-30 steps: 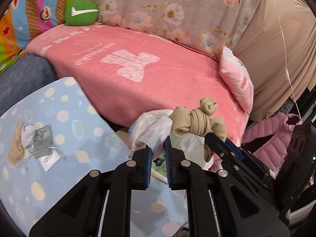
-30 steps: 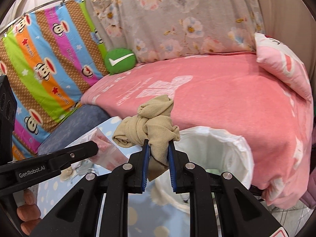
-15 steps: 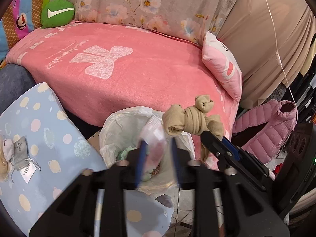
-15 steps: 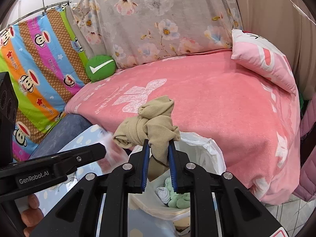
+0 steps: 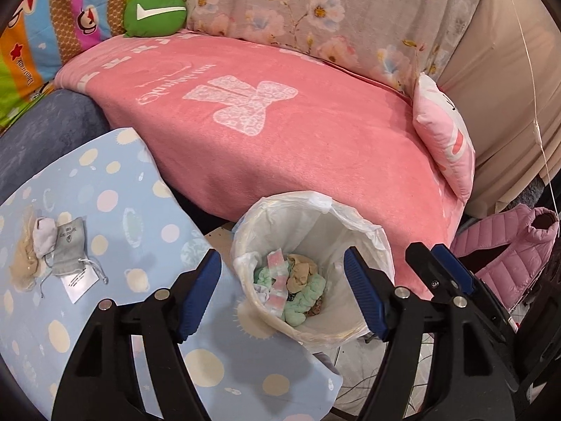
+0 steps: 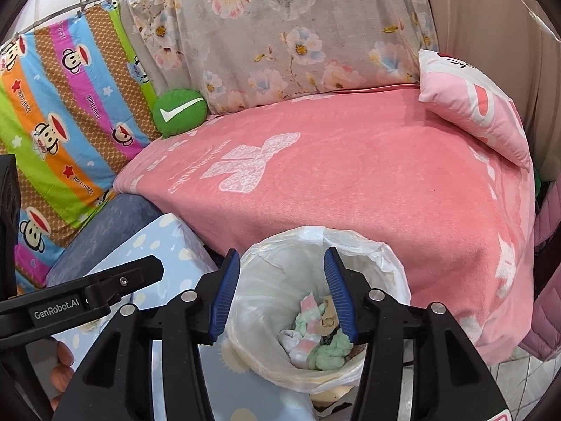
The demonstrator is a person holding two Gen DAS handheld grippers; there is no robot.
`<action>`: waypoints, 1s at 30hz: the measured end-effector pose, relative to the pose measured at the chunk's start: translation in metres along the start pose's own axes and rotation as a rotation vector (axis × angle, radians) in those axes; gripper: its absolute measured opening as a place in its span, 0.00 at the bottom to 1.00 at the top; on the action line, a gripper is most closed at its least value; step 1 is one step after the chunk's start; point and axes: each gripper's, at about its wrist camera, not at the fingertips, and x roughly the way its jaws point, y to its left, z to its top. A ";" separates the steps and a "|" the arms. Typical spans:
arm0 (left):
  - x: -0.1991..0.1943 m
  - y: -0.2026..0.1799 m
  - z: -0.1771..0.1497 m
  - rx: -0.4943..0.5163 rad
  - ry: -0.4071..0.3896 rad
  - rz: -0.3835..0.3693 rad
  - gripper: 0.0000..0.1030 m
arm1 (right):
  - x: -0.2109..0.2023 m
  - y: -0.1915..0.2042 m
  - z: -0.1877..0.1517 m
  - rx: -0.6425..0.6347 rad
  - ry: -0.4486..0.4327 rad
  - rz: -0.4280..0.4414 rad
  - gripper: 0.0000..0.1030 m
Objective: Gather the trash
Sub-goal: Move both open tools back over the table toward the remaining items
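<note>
A trash bin lined with a white plastic bag [image 5: 354,221] [image 6: 371,256] stands on the floor between the blue dotted table and the pink sofa. Inside lie a knotted tan sock [image 5: 299,273] [image 6: 328,319], a pink-and-white wrapper [image 5: 277,263] [image 6: 308,305] and green wads [image 5: 308,296]. My left gripper [image 5: 282,291] is open and empty above the bin. My right gripper [image 6: 282,294] is open and empty above it too; it shows at the right of the left wrist view [image 5: 445,263]. On the table lie a grey pouch [image 5: 68,245], a white wad [image 5: 45,235] and a tan clump [image 5: 22,263].
The blue dotted table [image 5: 105,210] is at the lower left. The sofa with a pink blanket [image 5: 280,133] lies behind the bin, with a pink pillow [image 5: 445,140] and a green cushion [image 5: 156,12]. A pink jacket [image 5: 508,245] hangs at the right.
Both grippers opened over the bin. The tan sock dropped from my right gripper and the pink-and-white wrapper from my left; both now lie inside the bin.
</note>
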 end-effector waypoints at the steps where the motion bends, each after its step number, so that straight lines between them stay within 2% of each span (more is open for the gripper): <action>1: -0.002 0.003 0.000 -0.003 -0.004 0.002 0.67 | 0.000 0.002 0.000 -0.004 0.001 0.003 0.48; 4: -0.005 0.010 -0.001 -0.012 -0.010 0.007 0.67 | -0.002 0.012 -0.001 -0.019 0.001 0.006 0.54; 12: -0.017 0.032 -0.008 -0.050 -0.022 0.032 0.67 | -0.005 0.033 -0.003 -0.054 0.007 0.017 0.59; 30: -0.045 0.098 -0.028 -0.159 -0.055 0.100 0.67 | -0.004 0.095 -0.014 -0.158 0.032 0.069 0.66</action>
